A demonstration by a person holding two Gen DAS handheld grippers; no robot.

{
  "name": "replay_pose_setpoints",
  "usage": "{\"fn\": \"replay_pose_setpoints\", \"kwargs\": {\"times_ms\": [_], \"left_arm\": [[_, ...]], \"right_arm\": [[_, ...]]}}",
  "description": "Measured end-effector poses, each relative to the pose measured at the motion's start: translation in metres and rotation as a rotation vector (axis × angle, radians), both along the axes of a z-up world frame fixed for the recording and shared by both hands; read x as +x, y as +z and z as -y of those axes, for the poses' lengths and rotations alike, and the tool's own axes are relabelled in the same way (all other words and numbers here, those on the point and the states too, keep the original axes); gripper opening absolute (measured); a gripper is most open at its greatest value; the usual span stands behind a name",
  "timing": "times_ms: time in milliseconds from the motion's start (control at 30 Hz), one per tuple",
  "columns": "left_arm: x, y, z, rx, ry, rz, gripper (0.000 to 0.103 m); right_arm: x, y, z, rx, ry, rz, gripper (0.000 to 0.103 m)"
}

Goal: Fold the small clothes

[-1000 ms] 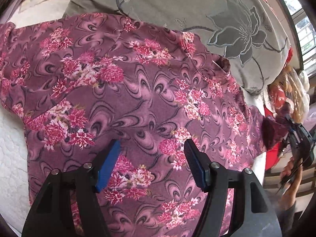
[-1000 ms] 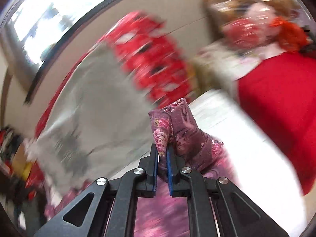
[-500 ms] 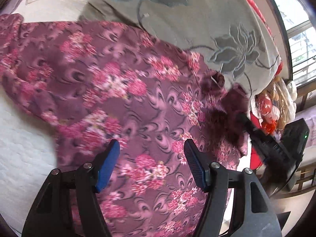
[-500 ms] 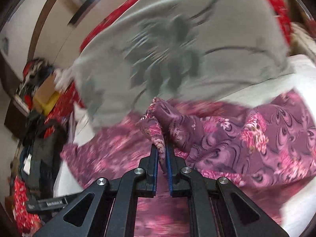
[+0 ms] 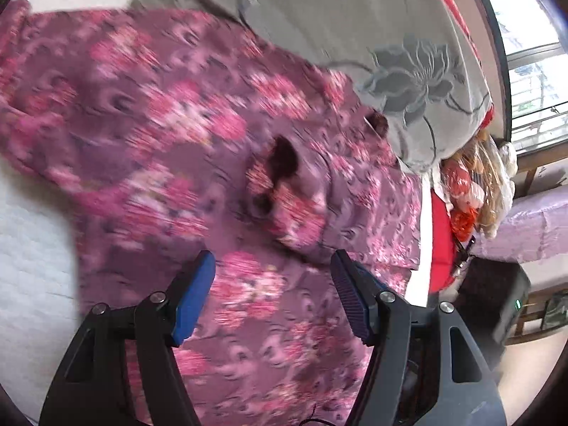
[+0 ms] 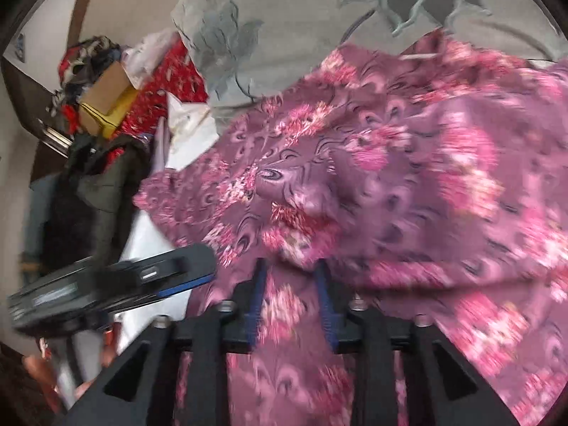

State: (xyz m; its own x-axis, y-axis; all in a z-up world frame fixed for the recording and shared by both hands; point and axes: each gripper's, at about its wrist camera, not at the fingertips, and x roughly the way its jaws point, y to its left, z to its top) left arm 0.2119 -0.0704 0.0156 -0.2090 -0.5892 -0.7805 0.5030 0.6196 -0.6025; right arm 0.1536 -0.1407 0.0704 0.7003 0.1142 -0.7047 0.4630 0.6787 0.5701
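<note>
Fingers of the left gripper (image 5: 272, 285) are spread wide above the shirt (image 5: 177, 142). The right gripper (image 6: 289, 301) is parted with nothing pinched; its view alone shows a cardboard box (image 6: 103, 101) at ten o'clock. The floral purple shirt lies folded over, blurred, on the white bed (image 5: 32, 248).

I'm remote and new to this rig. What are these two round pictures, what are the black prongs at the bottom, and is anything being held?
Each picture comes from a fisheye camera on a hand-held two-finger gripper, looking along its fingers. In the left wrist view, the left gripper is open above the purple floral garment, holding nothing. In the right wrist view, the right gripper is also open, with a sleeve-like fold lying just ahead. The garment lies on a white bed, beside a grey flowered quilt. The dark blurred shape at left is the left gripper.
</note>
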Motion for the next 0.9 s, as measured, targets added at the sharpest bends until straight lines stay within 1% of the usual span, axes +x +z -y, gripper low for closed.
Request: {"fn": "replay_pose_setpoints", "kwargs": {"times_ms": [100, 133, 167, 200, 233, 267, 300, 333, 367, 400, 433, 500, 533, 600, 633, 733, 833, 867, 900], "left_arm": [[-0.008, -0.010, 0.025, 0.019, 0.002, -0.036, 0.066], [-0.009, -0.012, 0.033, 0.029, 0.015, -0.034, 0.066], [-0.011, -0.011, 0.039, 0.032, 0.029, -0.019, 0.066], [-0.012, -0.007, 0.044, 0.027, 0.043, 0.003, 0.066], [-0.012, -0.003, 0.048, 0.019, 0.064, 0.029, 0.062], [-0.012, 0.001, 0.052, 0.012, 0.080, 0.052, 0.051], [-0.013, 0.007, 0.056, 0.013, 0.082, 0.080, 0.017], [-0.012, 0.011, 0.057, 0.018, 0.075, 0.098, 0.006], [-0.011, 0.016, 0.056, 0.012, 0.081, 0.111, 0.006], [-0.010, 0.023, 0.051, 0.003, 0.105, 0.139, 0.003], [-0.008, 0.032, 0.044, -0.009, 0.126, 0.174, 0.003], [-0.001, 0.048, 0.024, -0.038, 0.175, 0.216, 0.003], [0.003, 0.052, 0.015, -0.035, 0.199, 0.233, 0.003], [0.011, 0.053, 0.002, 0.002, 0.235, 0.264, 0.003], [0.015, 0.050, -0.003, 0.019, 0.240, 0.259, 0.003], [0.022, 0.029, -0.011, 0.068, 0.256, 0.178, 0.003], [0.022, 0.018, -0.012, 0.094, 0.270, 0.146, 0.003], [0.020, 0.017, -0.011, 0.096, 0.268, 0.145, 0.003], [0.019, 0.018, -0.010, 0.097, 0.265, 0.150, 0.003]], "right_arm": [[-0.045, 0.007, 0.021, -0.015, -0.085, 0.006, 0.045], [-0.062, 0.008, 0.031, -0.010, -0.120, 0.005, 0.045], [-0.084, 0.007, 0.042, -0.005, -0.167, 0.006, 0.045], [-0.096, 0.007, 0.050, 0.000, -0.196, 0.009, 0.045], [-0.110, 0.007, 0.058, 0.006, -0.228, 0.012, 0.045], [-0.125, 0.006, 0.067, 0.015, -0.263, 0.015, 0.045], [-0.140, 0.006, 0.076, 0.025, -0.297, 0.020, 0.045], [-0.152, 0.005, 0.084, 0.031, -0.328, 0.025, 0.045], [-0.165, 0.005, 0.092, 0.034, -0.359, 0.030, 0.045], [-0.178, 0.004, 0.100, 0.035, -0.392, 0.037, 0.045], [-0.187, 0.004, 0.108, 0.034, -0.421, 0.043, 0.045], [-0.206, 0.003, 0.125, 0.030, -0.489, 0.054, 0.045], [-0.214, 0.002, 0.132, 0.031, -0.519, 0.057, 0.045], [-0.225, -0.004, 0.148, 0.042, -0.571, 0.054, 0.045], [-0.229, -0.008, 0.155, 0.052, -0.583, 0.053, 0.045], [-0.222, -0.024, 0.173, 0.109, -0.598, 0.053, 0.045], [-0.200, -0.042, 0.181, 0.184, -0.568, 0.064, 0.045], [-0.189, -0.048, 0.184, 0.221, -0.526, 0.071, 0.045], [-0.182, -0.050, 0.183, 0.236, -0.496, 0.072, 0.036]]}}
